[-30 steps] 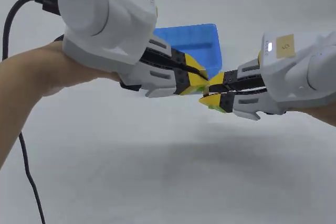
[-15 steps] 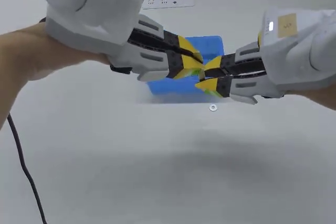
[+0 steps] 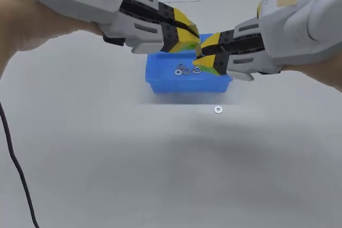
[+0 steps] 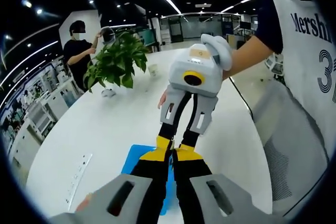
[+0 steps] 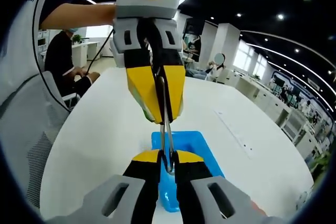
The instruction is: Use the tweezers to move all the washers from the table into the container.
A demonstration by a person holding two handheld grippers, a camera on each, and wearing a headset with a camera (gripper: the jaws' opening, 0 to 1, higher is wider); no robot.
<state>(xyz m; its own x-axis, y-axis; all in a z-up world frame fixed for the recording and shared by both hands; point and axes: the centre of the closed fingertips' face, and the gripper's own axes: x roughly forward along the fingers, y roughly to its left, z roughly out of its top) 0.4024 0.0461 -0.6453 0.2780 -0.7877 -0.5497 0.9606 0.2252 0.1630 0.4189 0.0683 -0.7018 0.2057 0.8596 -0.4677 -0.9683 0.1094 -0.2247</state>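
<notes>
Now the two claws sit higher against the container point(image 3: 187, 85) in the head view than half a second ago. They were across its front then; its inside is uncovered now, with a small cluster of washers point(image 3: 185, 71) on the blue floor. One loose washer point(image 3: 218, 110) lies on the counter point(image 3: 160, 158) just in front of the container's front wall, same spot as before. The camera has shifted a bit too, so part of the change is just framing.

The left claw point(image 3: 193, 40) and right claw point(image 3: 197, 56) point at each other, tips almost touching above the container's far side. Both are clenched. In the right gripper view the tweezers point(image 5: 165, 124) run straight from the seam of the left claw's yellow jaws down into the right claw's own jaws, so each claw pinches one end. The tweezers are up in the air, clear of the counter and of the washers. In the left gripper view its own jaws show a thin slit between them; the tweezers are hard to make out there.
</notes>
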